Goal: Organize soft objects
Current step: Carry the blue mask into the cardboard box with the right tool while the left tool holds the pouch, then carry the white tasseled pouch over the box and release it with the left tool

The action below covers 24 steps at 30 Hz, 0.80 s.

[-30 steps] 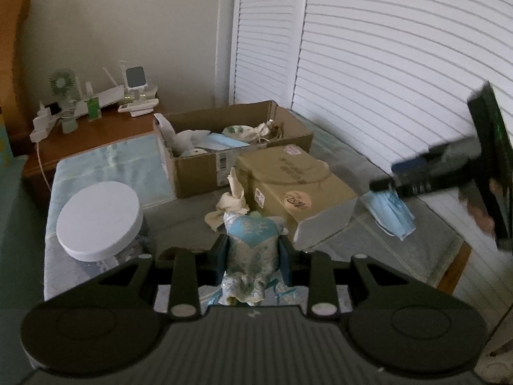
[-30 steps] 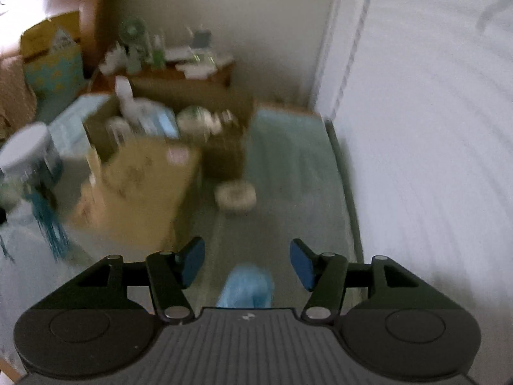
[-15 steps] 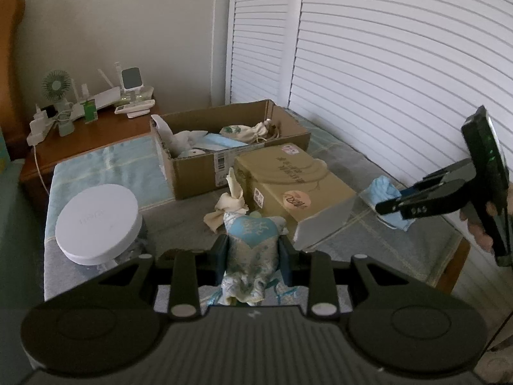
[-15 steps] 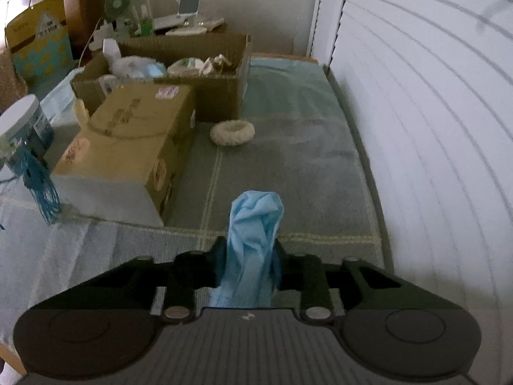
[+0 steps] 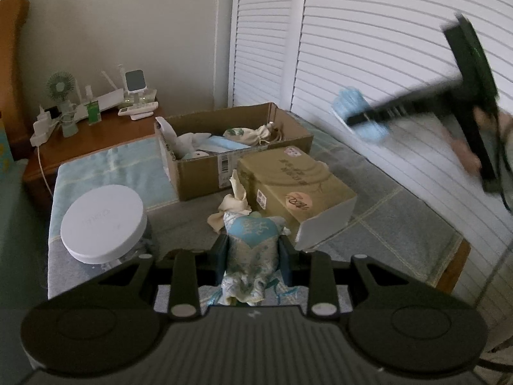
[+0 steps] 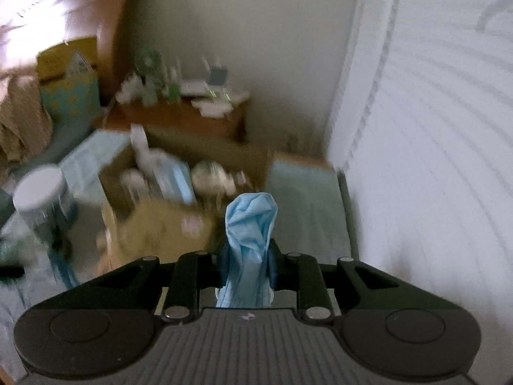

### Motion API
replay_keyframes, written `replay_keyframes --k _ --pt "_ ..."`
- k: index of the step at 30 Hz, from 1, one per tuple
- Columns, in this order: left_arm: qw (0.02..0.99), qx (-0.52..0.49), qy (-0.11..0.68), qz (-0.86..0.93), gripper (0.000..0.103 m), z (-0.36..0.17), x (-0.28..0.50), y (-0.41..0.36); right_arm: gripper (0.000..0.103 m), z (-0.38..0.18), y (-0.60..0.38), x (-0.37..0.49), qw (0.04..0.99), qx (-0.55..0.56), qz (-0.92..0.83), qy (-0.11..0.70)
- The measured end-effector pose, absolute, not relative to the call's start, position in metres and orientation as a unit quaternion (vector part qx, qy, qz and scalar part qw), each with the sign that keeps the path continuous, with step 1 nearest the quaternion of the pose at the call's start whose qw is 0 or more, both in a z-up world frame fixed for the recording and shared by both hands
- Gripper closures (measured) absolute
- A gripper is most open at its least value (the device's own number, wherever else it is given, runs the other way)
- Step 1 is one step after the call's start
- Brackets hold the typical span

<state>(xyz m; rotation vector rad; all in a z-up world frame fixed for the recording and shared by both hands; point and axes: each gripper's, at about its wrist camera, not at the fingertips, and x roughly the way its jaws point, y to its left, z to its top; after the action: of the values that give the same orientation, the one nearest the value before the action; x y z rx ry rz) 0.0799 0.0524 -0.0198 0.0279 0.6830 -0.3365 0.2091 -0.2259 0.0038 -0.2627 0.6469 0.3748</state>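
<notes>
Evidently a carry is under way: the open cardboard box (image 5: 237,147) waits ahead — a blue face mask (image 6: 248,240) is clamped aloft in the right gripper (image 6: 247,266), a brocade pouch (image 5: 251,250) pinched in the left gripper (image 5: 253,253); release over the box is called for next.

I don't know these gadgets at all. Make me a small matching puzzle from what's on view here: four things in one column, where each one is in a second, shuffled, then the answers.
Things
1. blue face mask
2. patterned pouch
3. white round lid
4. small green fan

Places
A. on the wooden side table
B. pinched in the right gripper
C. on the jar left of the left gripper
D. pinched in the left gripper

Pairs: 1-B, 2-D, 3-C, 4-A
</notes>
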Motion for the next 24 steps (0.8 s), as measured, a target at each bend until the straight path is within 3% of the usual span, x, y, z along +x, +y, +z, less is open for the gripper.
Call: replay_keyframes --k 9,11,13,14,16,19,24 --pt "0.93 0.003 0.34 -0.139 0.072 -0.022 0.085 0.056 0.076 0.026 -0.175 0.286 0.909 -0.157 0.259 0.287" --pt "0.93 0.002 0.342 -0.134 0.072 -0.022 0.087 0.057 0.071 0.021 -0.168 0.3 0.905 -0.161 0.266 0.291" --pt "0.93 0.003 0.343 -0.132 0.072 -0.023 0.089 0.057 0.051 0.014 -0.167 0.309 0.902 -0.163 0.268 0.298" --pt "0.93 0.003 0.343 -0.131 0.072 -0.023 0.089 0.058 0.047 0.01 -0.169 0.31 0.902 -0.161 0.264 0.301" --pt "0.93 0.004 0.343 -0.13 0.072 -0.023 0.091 0.058 0.026 0.001 -0.174 0.313 0.903 -0.153 0.255 0.311" --pt "0.93 0.006 0.342 -0.131 0.072 -0.021 0.093 0.059 0.004 -0.004 -0.189 0.304 0.912 -0.122 0.242 0.309" --pt "0.931 0.006 0.339 -0.137 0.072 -0.018 0.095 0.059 0.0 -0.005 -0.206 0.281 0.918 -0.094 0.233 0.307"
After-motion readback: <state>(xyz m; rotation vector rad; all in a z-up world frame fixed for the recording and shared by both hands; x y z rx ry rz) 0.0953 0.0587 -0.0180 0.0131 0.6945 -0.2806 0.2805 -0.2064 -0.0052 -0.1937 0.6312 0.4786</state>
